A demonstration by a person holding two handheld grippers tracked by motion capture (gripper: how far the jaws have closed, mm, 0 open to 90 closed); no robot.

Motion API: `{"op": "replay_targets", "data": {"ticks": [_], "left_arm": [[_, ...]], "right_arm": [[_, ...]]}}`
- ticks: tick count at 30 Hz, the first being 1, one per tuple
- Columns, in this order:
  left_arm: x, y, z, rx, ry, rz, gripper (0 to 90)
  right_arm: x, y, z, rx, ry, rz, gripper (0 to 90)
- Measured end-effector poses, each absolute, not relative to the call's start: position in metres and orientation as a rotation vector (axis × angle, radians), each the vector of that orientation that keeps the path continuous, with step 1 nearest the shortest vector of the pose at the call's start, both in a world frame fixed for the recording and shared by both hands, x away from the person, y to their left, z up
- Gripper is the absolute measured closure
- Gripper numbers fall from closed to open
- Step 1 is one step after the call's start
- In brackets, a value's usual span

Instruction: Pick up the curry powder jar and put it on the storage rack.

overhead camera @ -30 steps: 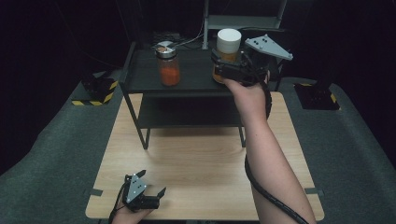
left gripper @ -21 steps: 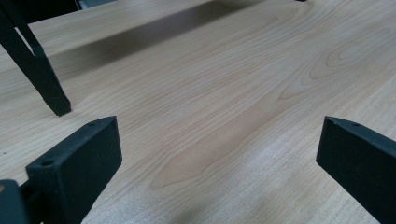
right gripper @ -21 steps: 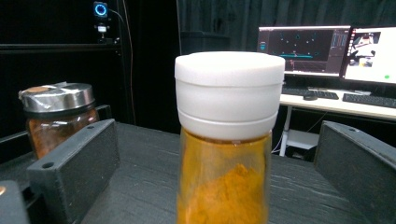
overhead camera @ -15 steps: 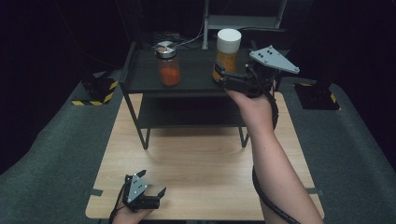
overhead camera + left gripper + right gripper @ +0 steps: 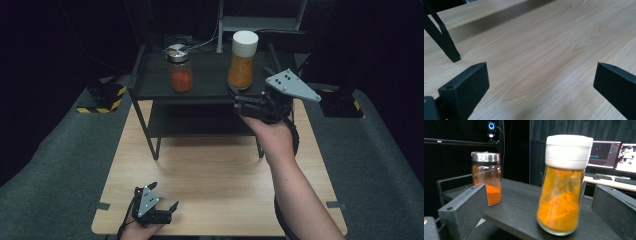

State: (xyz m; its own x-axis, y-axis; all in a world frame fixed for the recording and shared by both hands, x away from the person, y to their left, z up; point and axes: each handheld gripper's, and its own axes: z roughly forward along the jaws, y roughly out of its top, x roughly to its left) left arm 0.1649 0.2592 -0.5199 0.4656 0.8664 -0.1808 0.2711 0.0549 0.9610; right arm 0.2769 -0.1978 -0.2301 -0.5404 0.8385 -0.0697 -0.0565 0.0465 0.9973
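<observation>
Centrally, the white-capped jar [image 5: 564, 185] of orange powder stands upright on the top of the black shelf unit [image 5: 150, 85], near its front right edge, and no jaw touches it. Just in front of it the right gripper [image 5: 239, 102] is held level, jaws spread wide with the jar between and beyond them in the right gripper view, apart from both. To the jar's left on the same shelf top, well apart, stands a shorter metal-lidded jar [image 5: 180, 70] holding red-orange powder, also upright. Below and in front lies the wooden table [image 5: 210, 175], on which the shelf unit's legs rest. At the table's near left corner the left gripper [image 5: 161, 204] sits low over the wood, jaws released and grasping nothing. By the look of it, the placing of the white-capped jar on the shelf is done, or a grasp of it not yet made; which, the views cannot settle.
</observation>
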Motion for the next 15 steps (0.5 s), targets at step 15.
{"op": "replay_targets", "data": {"ticks": [15], "left_arm": [[0.165, 0.259, -0.521, 1.475, 1.052, 0.602, 0.5]], "right_arm": [[0.262, -0.204, -0.254, 0.782, 1.638, 1.577, 0.0]]}}
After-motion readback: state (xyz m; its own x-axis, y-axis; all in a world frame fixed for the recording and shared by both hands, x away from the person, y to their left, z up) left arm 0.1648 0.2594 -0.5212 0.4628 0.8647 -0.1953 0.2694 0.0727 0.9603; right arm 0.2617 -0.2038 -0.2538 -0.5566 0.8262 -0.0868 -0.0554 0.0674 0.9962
